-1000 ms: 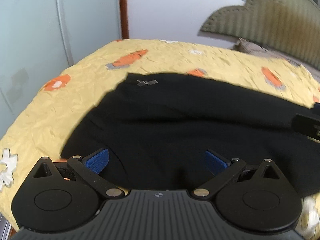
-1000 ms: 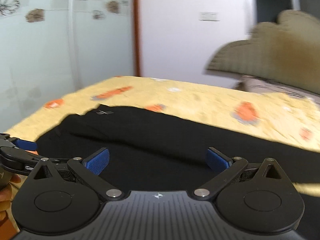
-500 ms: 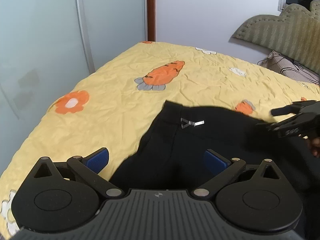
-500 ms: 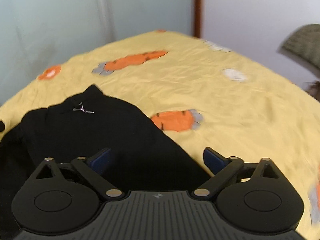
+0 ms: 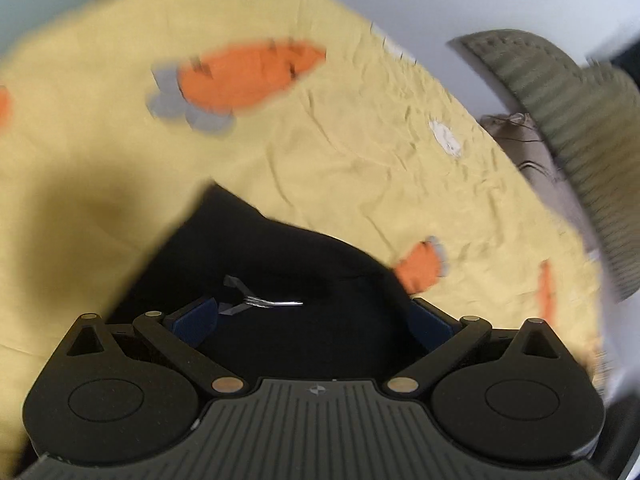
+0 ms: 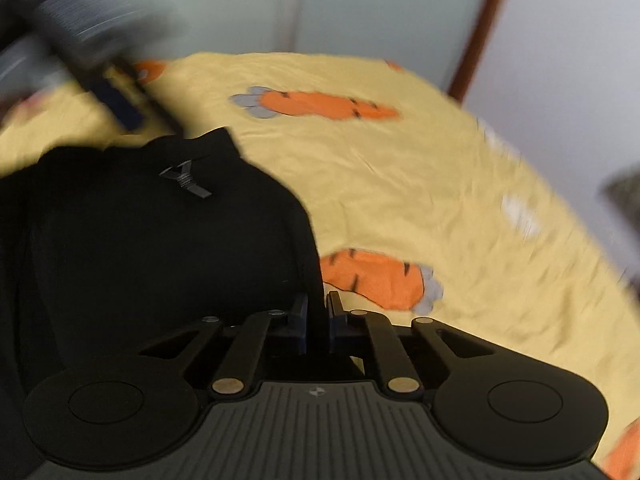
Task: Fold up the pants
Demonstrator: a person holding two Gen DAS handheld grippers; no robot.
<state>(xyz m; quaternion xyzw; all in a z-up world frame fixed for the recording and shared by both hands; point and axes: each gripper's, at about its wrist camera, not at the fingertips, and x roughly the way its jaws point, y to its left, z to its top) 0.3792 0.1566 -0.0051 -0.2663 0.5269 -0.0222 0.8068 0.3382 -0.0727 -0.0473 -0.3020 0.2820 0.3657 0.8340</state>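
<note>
Since a second ago both hands have swung toward the left end of the black pants (image 6: pixel 160 248), and the right hand-held gripper (image 6: pixel 318 314), then spread wide, has clamped down on the garment's right edge, a fold of dark cloth pinched between its blue pads. The left hand-held gripper (image 5: pixel 316 320) stands wide over the same end, cloth lying between its fingers but unpressed. The pants are soft, matte, smooth knit, flat on the bed (image 5: pixel 360 168), with a small silver logo (image 5: pixel 256 300) near the corner. Their visible end points toward the far side of the bed; how the long axis runs I cannot tell. The bedsheet is crinkled yellow cotton printed with orange carrots (image 6: pixel 324 105). A ribbed, scalloped olive headboard (image 5: pixel 576 120) rises at right.
</note>
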